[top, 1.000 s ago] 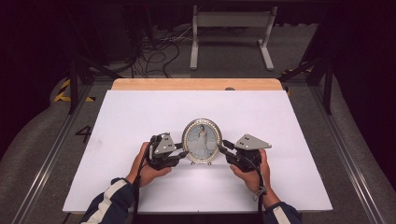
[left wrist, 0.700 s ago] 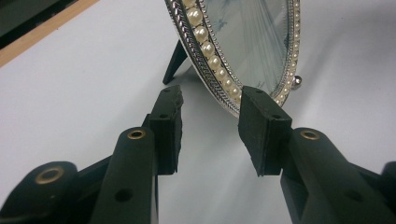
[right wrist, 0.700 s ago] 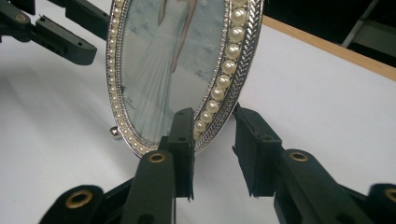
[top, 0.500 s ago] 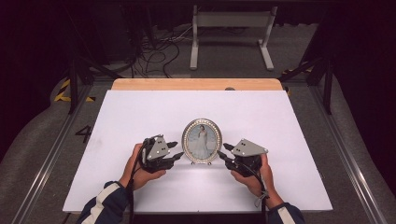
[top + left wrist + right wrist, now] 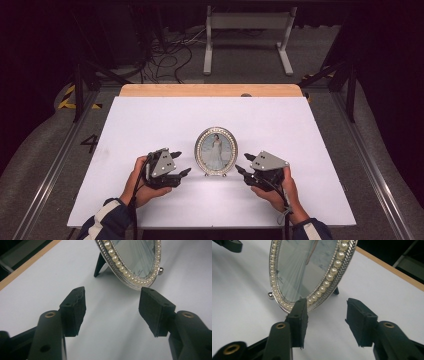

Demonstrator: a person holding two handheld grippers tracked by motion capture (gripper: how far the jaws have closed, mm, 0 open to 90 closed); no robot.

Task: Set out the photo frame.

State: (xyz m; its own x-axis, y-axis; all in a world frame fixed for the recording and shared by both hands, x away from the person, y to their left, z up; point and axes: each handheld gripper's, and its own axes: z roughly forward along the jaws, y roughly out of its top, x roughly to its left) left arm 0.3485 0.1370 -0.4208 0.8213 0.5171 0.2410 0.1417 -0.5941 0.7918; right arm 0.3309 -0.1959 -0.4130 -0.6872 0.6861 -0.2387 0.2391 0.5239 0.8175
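A: From the high view, where's the picture frame (image 5: pixel 216 151)?

B: Standing upright on the white table (image 5: pixel 150 120), near the front, midway between the two hands. A second ago both grippers were right against its sides; now each sits a little apart from it, the left one having drawn back further.

A: And the jaws?

B: The left gripper (image 5: pixel 180 163) and the right gripper (image 5: pixel 242 163) have both just been opening, and both stand fairly wide with nothing between them.

A: What does the left gripper view give?

B: The left gripper (image 5: pixel 112 311) has its jaws spread, only bare table in the gap. The picture frame (image 5: pixel 130 262) stands just past the tips, its pearl edge close to one jaw, and its black stand leg (image 5: pixel 100 265) props it from behind.

A: The right gripper view?

B: The right gripper (image 5: pixel 329 322) is spread too, gap empty. The picture frame (image 5: pixel 312 272) rises just beyond the jaw on the picture's left; whether they touch I cannot tell
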